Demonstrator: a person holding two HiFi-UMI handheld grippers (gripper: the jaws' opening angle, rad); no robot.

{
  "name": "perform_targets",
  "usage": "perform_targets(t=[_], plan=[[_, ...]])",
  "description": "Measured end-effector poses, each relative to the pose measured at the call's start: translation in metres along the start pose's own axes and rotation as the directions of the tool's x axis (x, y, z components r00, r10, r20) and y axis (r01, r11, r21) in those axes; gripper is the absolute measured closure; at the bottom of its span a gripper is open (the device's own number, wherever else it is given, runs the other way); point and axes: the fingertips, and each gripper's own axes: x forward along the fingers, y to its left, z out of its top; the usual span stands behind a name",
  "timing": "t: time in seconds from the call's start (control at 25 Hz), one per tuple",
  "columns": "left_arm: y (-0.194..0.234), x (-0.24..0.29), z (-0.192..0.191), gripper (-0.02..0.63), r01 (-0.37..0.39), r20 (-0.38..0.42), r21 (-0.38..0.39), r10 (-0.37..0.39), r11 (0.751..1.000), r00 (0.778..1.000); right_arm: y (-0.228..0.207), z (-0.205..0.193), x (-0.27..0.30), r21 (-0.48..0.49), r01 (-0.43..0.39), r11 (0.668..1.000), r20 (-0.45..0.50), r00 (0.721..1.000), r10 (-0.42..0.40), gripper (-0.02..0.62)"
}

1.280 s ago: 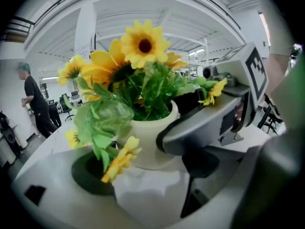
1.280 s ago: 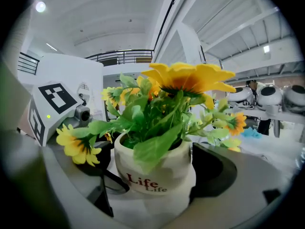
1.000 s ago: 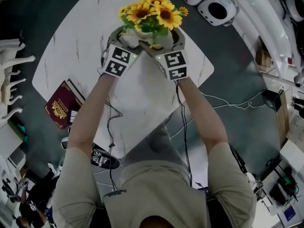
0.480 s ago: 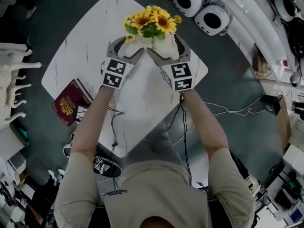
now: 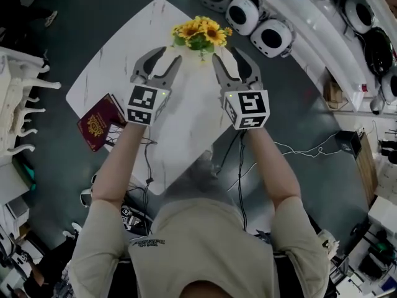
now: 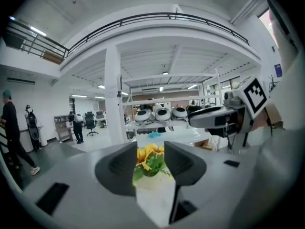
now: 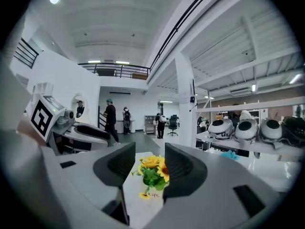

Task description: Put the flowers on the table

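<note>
- I had drawn the left gripper (image 5: 170, 55) and right gripper (image 5: 226, 53) back off the flowers (image 5: 200, 35), released since a second earlier.
- Both sets of jaws were closing, half-narrowed, nothing between them.
- Flowers stood upright on the table (image 5: 111, 67), just ahead of both tips; I judged placement done.

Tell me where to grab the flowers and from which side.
Grip the white pot, not the flowers: the blooms spread wider than the pot and would probably crush. It stands upright near the far edge of the table, so come in low and level from the near side, one jaw on each side of the pot, under the leaves.
</note>
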Motion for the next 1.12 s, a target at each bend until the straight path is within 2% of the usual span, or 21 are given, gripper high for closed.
perform_targets(t=[0.2,0.44,0.52,0.64,0.76,1.0,1.12], plan=[[-0.006,-0.054,0.043,0.468,-0.041,0.078,0.019,0.039,0.999,0.996,0.025,0.050,-0.052,0.006,-0.019,1.000,0.071,0.997,0.019,0.453],[-0.048,-0.112,0.074,0.517,0.004,0.117,0.092,-0.015,0.996,0.993,0.061,0.090,-0.109,-0.035,-0.060,0.998,0.147,0.987,0.065,0.523],[-0.064,-0.135,0.084,0.529,0.020,0.138,0.059,-0.028,0.998,0.990,0.073,0.099,-0.129,-0.045,-0.074,0.996,0.171,0.982,0.081,0.541],[-0.083,-0.168,0.102,0.551,0.019,0.184,-0.033,-0.013,0.999,0.983,0.091,0.111,-0.157,-0.045,-0.094,0.995,0.203,0.974,0.102,0.559],[-0.097,-0.195,0.113,0.565,0.027,0.237,-0.070,-0.009,0.997,0.971,0.113,0.118,-0.178,-0.022,-0.131,0.991,0.216,0.967,0.133,0.575],[-0.124,-0.228,0.120,0.592,0.033,0.289,0.002,-0.032,0.999,0.957,0.152,0.121,-0.209,0.026,-0.220,0.975,0.217,0.954,0.209,0.584],[-0.137,-0.237,0.114,0.598,0.034,0.272,0.031,-0.041,0.999,0.961,0.166,0.121,-0.219,0.043,-0.248,0.968,0.220,0.947,0.233,0.584]])
